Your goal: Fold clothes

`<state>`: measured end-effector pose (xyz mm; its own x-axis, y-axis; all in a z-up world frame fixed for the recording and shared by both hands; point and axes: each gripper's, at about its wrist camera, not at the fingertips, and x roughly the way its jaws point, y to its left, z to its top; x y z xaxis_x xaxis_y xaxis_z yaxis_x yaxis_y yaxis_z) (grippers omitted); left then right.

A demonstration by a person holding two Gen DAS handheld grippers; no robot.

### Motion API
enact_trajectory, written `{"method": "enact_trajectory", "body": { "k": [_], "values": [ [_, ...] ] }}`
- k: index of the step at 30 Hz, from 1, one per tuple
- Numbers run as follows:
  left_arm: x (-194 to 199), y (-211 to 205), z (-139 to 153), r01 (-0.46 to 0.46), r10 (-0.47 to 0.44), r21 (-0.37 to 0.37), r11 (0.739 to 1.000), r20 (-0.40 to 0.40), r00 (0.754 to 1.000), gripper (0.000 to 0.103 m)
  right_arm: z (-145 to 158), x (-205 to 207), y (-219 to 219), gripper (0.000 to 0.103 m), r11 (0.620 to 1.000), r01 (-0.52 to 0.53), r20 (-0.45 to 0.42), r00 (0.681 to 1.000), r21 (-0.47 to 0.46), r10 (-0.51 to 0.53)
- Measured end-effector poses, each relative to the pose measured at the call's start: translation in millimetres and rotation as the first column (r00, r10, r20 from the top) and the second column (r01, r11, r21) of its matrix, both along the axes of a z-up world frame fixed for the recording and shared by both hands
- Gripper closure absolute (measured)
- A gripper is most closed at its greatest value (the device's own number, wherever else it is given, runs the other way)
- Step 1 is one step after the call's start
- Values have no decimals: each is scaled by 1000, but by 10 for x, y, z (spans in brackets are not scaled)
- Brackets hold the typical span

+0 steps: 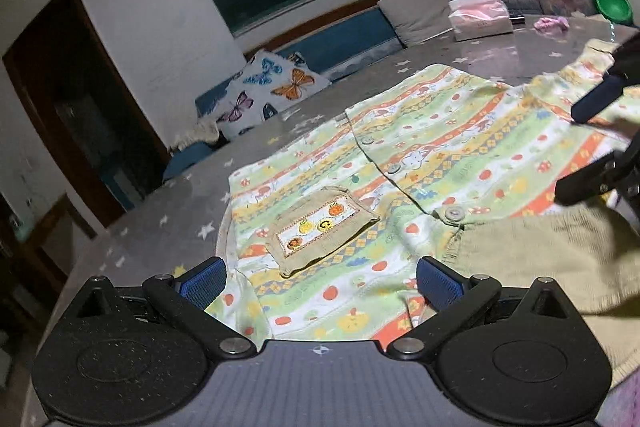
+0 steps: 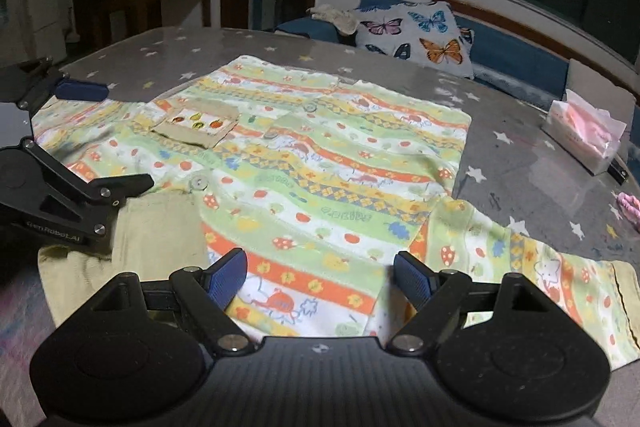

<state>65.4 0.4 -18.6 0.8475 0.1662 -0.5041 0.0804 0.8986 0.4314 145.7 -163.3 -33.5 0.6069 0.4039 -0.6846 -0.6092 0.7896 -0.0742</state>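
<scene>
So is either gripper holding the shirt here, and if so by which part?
Neither. The left gripper and right gripper are both open above the shirt, with nothing between their fingers.

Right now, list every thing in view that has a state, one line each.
shirt: spread flat on the table, front up, buttoned, not yet folded
right sleeve: stretched out sideways, unfolded
chest pocket: top edge gaping a little
left gripper: open, holding nothing
right gripper: open, holding nothing
tissue box: open, tissue sticking out
</scene>
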Motion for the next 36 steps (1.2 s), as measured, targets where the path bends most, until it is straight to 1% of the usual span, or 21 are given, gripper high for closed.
{"method": "enact_trajectory", "body": {
  "k": [3, 5, 7, 9, 11, 14, 17, 22, 25, 27, 28, 31, 33, 36],
  "values": [
    [-17, -5, 5, 14, -14, 2, 1000, 4, 1000, 0, 66, 62, -54, 21, 1000, 11, 4, 1000, 14, -11],
    [-29, -12, 5, 23, -23, -6, 1000, 1, 1000, 0, 107, 152, -89, 21, 999, 32, 3, 999, 42, -32],
    [-48, -22, 3, 36, -36, -14, 999, -2, 999, 0, 128, 311, -124, 21, 994, 65, -11, 998, 88, -64],
    [-65, -41, -3, 47, -47, -9, 999, 0, 999, 0, 112, 445, -130, 21, 990, 84, -22, 996, 110, -82],
    [-72, -51, -8, 56, -56, -6, 998, 2, 998, 0, 71, 550, -122, 21, 990, 89, -26, 996, 112, -87],
    [-56, -29, -5, 59, -59, -24, 998, -10, 998, 0, -28, 683, -129, 22, 989, 116, -52, 992, 95, -111],
    [-53, -6, 18, 63, -64, -35, 997, -18, 998, 0, -40, 665, -221, 22, 984, 143, -58, 989, 104, -138],
    [-64, 3, 153, 71, -72, -78, 994, -2, 997, 0, 67, 446, -535, 22, 970, 197, -38, 980, 141, -193],
    [-55, -35, 223, 81, -81, -104, 991, 11, 997, 0, 13, 405, -778, 22, 955, 266, -51, 964, 129, -262],
    [-34, -85, 240, 86, -86, -106, 991, 12, 996, 0, -28, 391, -957, 23, 938, 321, -67, 947, 132, -315],
    [-24, -110, 249, 89, -88, -107, 990, 13, 996, 0, -38, 386, -1027, 26, 931, 340, -72, 940, 135, -333],
    [8, -184, 276, 96, -95, -110, 989, 16, 995, 0, -29, 348, -1305, 27, 903, 404, -64, 915, 148, -399],
    [31, -234, 293, 101, -99, -113, 989, 17, 995, 0, -11, 359, -1476, 28, 882, 446, -50, 895, 152, -444],
    [95, -300, 306, 99, -98, -125, 987, 11, 995, 0, -2, 404, -1724, 34, 843, 516, -31, 855, 153, -518]
  ]
}}
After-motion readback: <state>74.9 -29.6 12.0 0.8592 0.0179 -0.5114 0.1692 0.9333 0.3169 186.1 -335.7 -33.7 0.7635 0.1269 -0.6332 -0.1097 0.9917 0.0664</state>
